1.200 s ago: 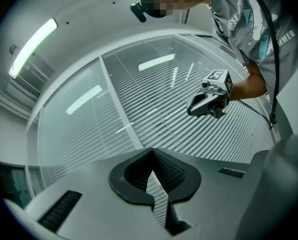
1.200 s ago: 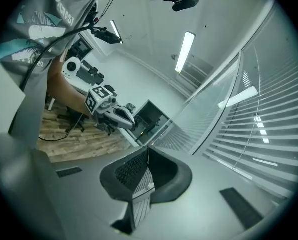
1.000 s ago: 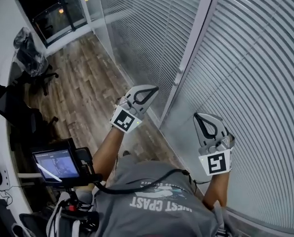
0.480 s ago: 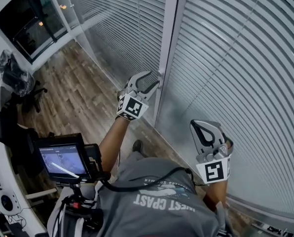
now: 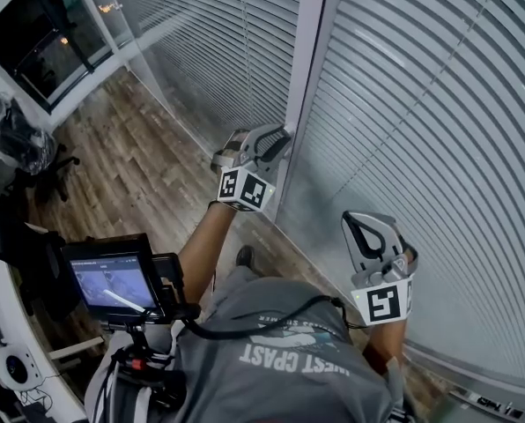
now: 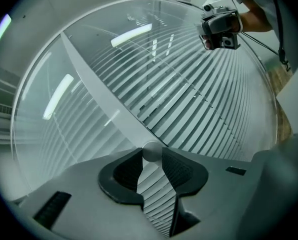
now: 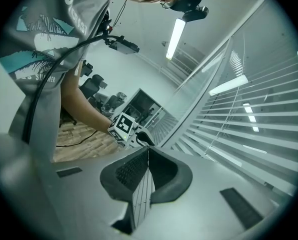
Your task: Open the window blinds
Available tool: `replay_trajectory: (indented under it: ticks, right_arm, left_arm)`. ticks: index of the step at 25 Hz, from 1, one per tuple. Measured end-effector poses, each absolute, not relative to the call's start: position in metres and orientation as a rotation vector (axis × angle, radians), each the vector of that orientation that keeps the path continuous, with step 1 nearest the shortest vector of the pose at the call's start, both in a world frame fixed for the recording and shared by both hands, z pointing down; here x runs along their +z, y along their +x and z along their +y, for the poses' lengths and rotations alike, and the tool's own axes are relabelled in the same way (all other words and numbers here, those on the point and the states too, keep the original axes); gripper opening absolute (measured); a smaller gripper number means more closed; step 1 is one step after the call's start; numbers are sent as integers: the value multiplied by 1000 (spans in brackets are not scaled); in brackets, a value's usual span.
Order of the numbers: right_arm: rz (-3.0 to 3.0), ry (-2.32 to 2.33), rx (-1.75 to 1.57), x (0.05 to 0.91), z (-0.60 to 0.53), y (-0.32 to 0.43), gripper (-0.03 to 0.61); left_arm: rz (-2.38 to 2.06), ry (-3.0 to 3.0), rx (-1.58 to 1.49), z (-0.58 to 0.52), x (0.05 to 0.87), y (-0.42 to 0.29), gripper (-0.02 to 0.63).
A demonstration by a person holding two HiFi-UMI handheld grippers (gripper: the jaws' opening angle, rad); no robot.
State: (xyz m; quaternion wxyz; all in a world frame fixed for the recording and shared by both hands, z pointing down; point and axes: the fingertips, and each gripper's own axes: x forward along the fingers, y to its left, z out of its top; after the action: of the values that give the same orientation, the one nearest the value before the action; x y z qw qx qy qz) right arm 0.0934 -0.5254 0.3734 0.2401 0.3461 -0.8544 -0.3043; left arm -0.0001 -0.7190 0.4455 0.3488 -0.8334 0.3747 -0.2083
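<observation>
White slatted blinds [image 5: 421, 104] hang closed behind glass on both sides of a pale window post [image 5: 302, 60]. A small round knob [image 6: 151, 151] sticks out of that post. My left gripper [image 5: 283, 137] is held level against the post, and its jaws have just been closing. In the left gripper view [image 6: 151, 155] the knob sits between the fingertips and touches both. My right gripper [image 5: 362, 218] hangs further right, close to the blinds, with its tips pressed together and nothing between them [image 7: 146, 150].
A wooden floor [image 5: 139, 166] runs along the glass wall to the left. A black office chair [image 5: 25, 144] stands at the far left. A small screen [image 5: 108, 280] is mounted at the person's chest, with a cable across the grey shirt.
My left gripper has swung right to the window post; its jaws opened wide and then closed in round the knob. The right gripper has shifted only a little.
</observation>
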Motion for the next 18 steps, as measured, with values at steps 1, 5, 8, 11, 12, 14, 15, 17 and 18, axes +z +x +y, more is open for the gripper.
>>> replay_trajectory:
  ticks: [1, 5, 8, 11, 12, 14, 15, 17, 18]
  right_arm:
    - [-2336, 950, -827, 376, -525, 94, 3]
    - [-2336, 954, -821, 379, -525, 93, 3]
    - [-2336, 954, -822, 379, -526, 92, 3]
    - [-2341, 955, -815, 381, -525, 92, 3]
    - [-2342, 955, -813, 383, -526, 92, 3]
    - [-2344, 955, -808, 385, -526, 92, 3]
    - [-2345, 955, -805, 386, -526, 92, 3]
    - [-2349, 954, -804, 386, -526, 92, 3]
    - [-2350, 954, -804, 385, -526, 92, 3]
  left_arm:
    - [981, -2183, -530, -718, 447, 1, 126]
    - [1110, -2657, -158, -715, 447, 0, 124]
    - [1206, -3139, 416, -716, 445, -2, 124]
    - [1194, -3424, 946, -717, 446, -3, 126]
    - [1176, -3462, 1052, -716, 445, -3, 126]
    - [1167, -3444, 988, -715, 445, -3, 126]
    - [1181, -3374, 810, -713, 445, -2, 126]
    - [1209, -3039, 260, -708, 445, -3, 127]
    - [1196, -2811, -4, -706, 445, -2, 129]
